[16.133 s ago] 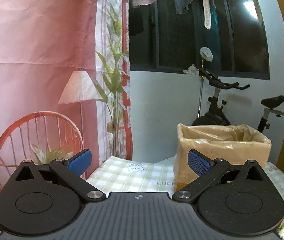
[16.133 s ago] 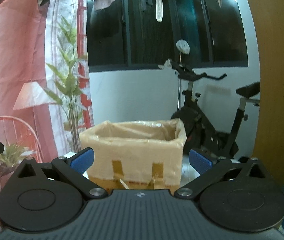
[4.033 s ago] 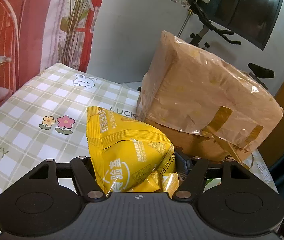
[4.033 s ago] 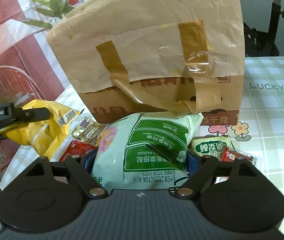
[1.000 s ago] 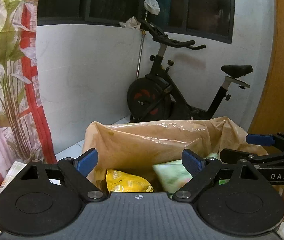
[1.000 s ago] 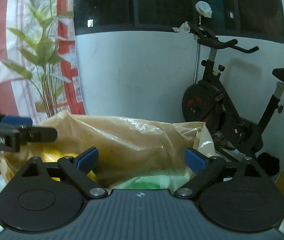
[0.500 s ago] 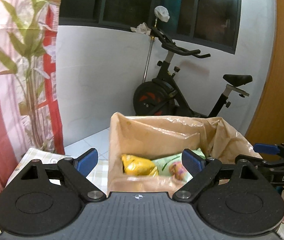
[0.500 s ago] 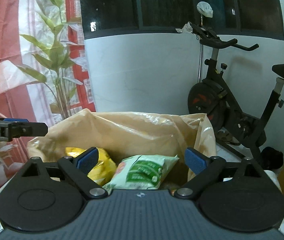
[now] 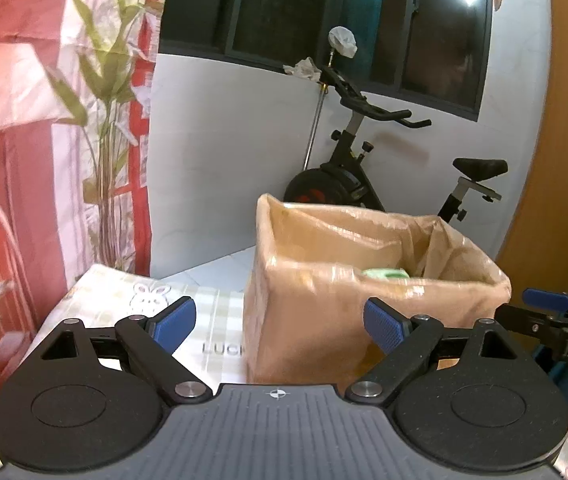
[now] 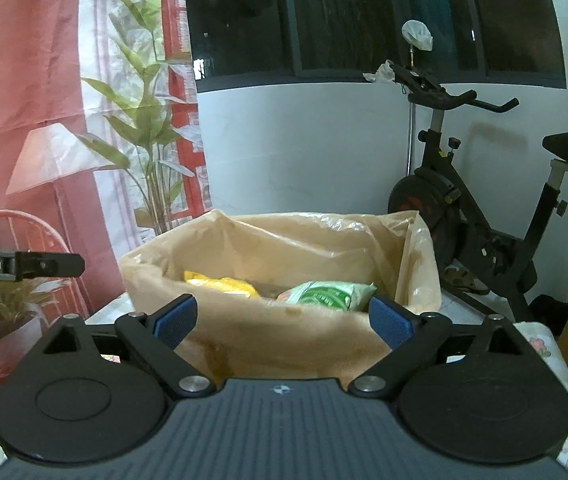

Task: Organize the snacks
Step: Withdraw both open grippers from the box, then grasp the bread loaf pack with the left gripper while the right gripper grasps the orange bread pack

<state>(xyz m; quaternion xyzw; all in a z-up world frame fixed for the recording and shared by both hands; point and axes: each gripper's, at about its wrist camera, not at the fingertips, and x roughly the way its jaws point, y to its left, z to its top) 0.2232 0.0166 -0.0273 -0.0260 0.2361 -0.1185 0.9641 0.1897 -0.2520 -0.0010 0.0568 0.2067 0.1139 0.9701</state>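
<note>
Desk (image 9: 220, 322): checked cloth, box (image 10: 284, 332) carried.
Done: yellow packet (image 10: 220, 283) and green packet (image 10: 326, 294) lodged inside.
Left gripper (image 9: 280, 320): fingers wide, nothing held.
Right gripper (image 10: 282, 316): fingers wide, nothing held.
Left: none shown.

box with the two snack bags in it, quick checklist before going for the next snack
1. Left gripper open, nothing held: ok.
2. Right gripper open, nothing held: ok.
3. Yellow bag inside the lined box: ok.
4. Green bag inside the box, below the rim: ok.
5. Both grippers outside the box mouth: ok.
6. Snacks left on the checked tablecloth: cannot tell, hidden behind the gripper bodies.
</note>
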